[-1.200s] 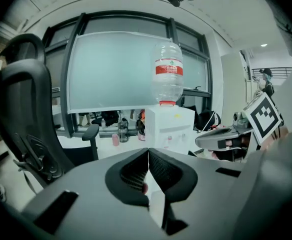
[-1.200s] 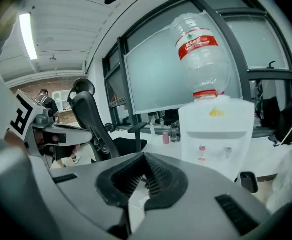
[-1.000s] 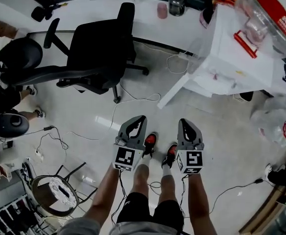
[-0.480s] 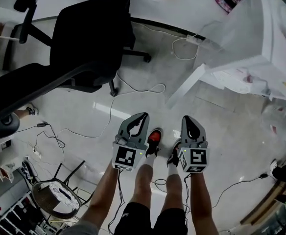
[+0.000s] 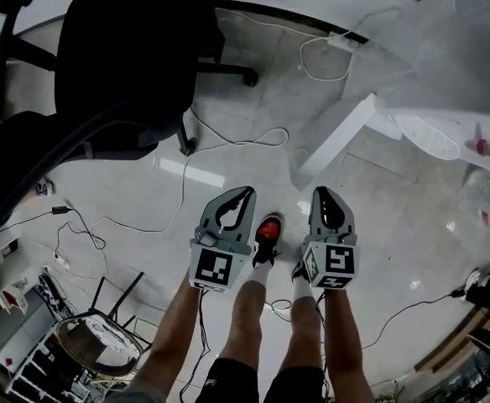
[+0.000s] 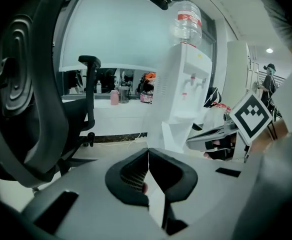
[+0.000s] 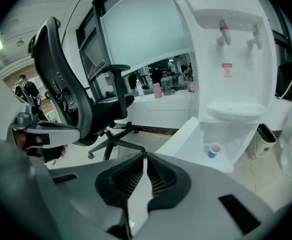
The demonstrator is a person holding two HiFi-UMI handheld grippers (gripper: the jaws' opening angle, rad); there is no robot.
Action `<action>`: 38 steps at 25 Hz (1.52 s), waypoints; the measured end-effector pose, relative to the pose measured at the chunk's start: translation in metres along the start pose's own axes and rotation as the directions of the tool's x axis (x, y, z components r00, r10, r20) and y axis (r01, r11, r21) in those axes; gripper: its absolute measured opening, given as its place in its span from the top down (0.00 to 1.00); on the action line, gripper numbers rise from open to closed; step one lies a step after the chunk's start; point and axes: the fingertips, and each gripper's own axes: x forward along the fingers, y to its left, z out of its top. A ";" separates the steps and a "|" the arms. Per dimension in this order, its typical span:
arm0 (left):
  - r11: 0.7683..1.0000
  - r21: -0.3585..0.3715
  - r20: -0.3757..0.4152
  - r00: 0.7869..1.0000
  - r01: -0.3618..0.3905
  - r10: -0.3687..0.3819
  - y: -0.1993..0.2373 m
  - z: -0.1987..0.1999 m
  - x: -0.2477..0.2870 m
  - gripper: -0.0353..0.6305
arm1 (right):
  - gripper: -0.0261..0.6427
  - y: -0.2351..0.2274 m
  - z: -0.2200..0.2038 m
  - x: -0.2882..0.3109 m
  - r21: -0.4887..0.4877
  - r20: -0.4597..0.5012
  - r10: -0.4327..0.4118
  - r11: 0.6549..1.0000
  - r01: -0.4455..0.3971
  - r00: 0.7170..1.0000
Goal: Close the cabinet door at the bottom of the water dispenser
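- While they hang over the person's legs, the left gripper (image 5: pixel 243 193) and right gripper (image 5: pixel 322 193) are both clenched, with nothing between the jaws.
- Ahead of the right gripper and a little to its right, the cabinet door (image 5: pixel 336 141) stands swung out, its free edge toward the person. The right gripper is nearer; the left is on the side of the black chair (image 5: pixel 136 57).
- Beyond the door, the water dispenser (image 7: pixel 226 59) has its bottom cabinet open.
- Only the right gripper view shows a small cup (image 7: pixel 214 150) inside that cabinet, and only the left gripper view shows the bottle (image 6: pixel 188 21) on top.
- A push on the door's chair-side face looks likely to close it.
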 end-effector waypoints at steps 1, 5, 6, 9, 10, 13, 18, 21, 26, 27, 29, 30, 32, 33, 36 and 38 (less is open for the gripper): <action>1.000 -0.004 -0.001 1.000 0.003 -0.003 0.002 -0.003 0.001 0.91 | 0.93 0.002 -0.004 0.005 0.007 -0.010 -0.003 1.000 0.003 1.000; 1.000 -0.017 -0.022 1.000 0.010 -0.011 0.007 -0.012 0.006 0.91 | 0.75 0.009 -0.017 0.019 0.038 -0.050 -0.022 0.999 0.024 0.999; 1.000 -0.017 -0.025 1.000 0.012 -0.013 0.008 -0.014 0.008 0.91 | 0.70 0.010 -0.019 0.023 0.049 -0.060 -0.027 0.998 0.030 0.998; 1.000 -0.021 -0.031 0.999 0.019 -0.020 0.010 -0.016 0.011 0.91 | 0.56 0.010 -0.030 0.034 0.072 -0.098 -0.047 0.996 0.054 0.994; 1.000 -0.023 -0.035 0.999 0.021 -0.022 0.011 -0.018 0.013 0.91 | 0.52 0.008 -0.034 0.038 0.076 -0.115 -0.057 0.995 0.066 0.992; 0.999 -0.034 -0.039 0.999 0.019 -0.020 0.014 -0.022 0.016 0.91 | 0.47 0.005 -0.046 0.050 0.076 -0.163 -0.085 0.992 0.099 0.983; 0.999 -0.037 -0.047 0.999 0.021 -0.023 0.016 -0.027 0.021 0.91 | 0.47 0.005 -0.061 0.062 0.064 -0.210 -0.109 0.990 0.125 0.971; 0.999 -0.029 -0.050 0.998 0.023 -0.025 0.017 -0.030 0.024 0.91 | 0.47 0.006 -0.066 0.066 0.071 -0.223 -0.111 0.989 0.130 0.969; 0.999 -0.032 -0.051 0.998 0.027 -0.028 0.016 -0.035 0.027 0.91 | 0.53 0.008 -0.067 0.066 0.063 -0.223 -0.109 0.990 0.126 0.969; 0.999 -0.029 -0.051 0.998 0.028 -0.030 0.015 -0.035 0.027 0.91 | 0.53 0.008 -0.068 0.066 0.066 -0.226 -0.107 0.990 0.124 0.968; 0.999 -0.025 -0.050 0.998 0.034 -0.035 0.013 -0.034 0.027 0.91 | 0.54 0.007 -0.069 0.064 0.074 -0.232 -0.102 0.990 0.122 0.967; 0.999 -0.024 -0.050 0.998 0.038 -0.039 0.012 -0.033 0.026 0.91 | 0.55 0.007 -0.069 0.063 0.078 -0.234 -0.101 0.989 0.123 0.967; 0.999 -0.021 -0.051 0.998 0.046 -0.047 0.011 -0.033 0.026 0.91 | 0.56 0.007 -0.070 0.061 0.087 -0.233 -0.102 0.988 0.126 0.967; 0.999 -0.015 -0.051 0.997 0.050 -0.051 0.011 -0.033 0.027 0.91 | 0.56 0.007 -0.070 0.061 0.091 -0.231 -0.104 0.988 0.128 0.967; 0.998 -0.002 -0.049 0.997 0.063 -0.063 0.008 -0.033 0.029 0.91 | 0.58 0.005 -0.072 0.058 0.105 -0.227 -0.110 0.985 0.137 0.968; 0.997 -0.004 -0.049 0.996 0.072 -0.072 0.006 -0.032 0.031 0.91 | 0.58 0.004 -0.074 0.055 0.113 -0.227 -0.113 0.983 0.141 0.967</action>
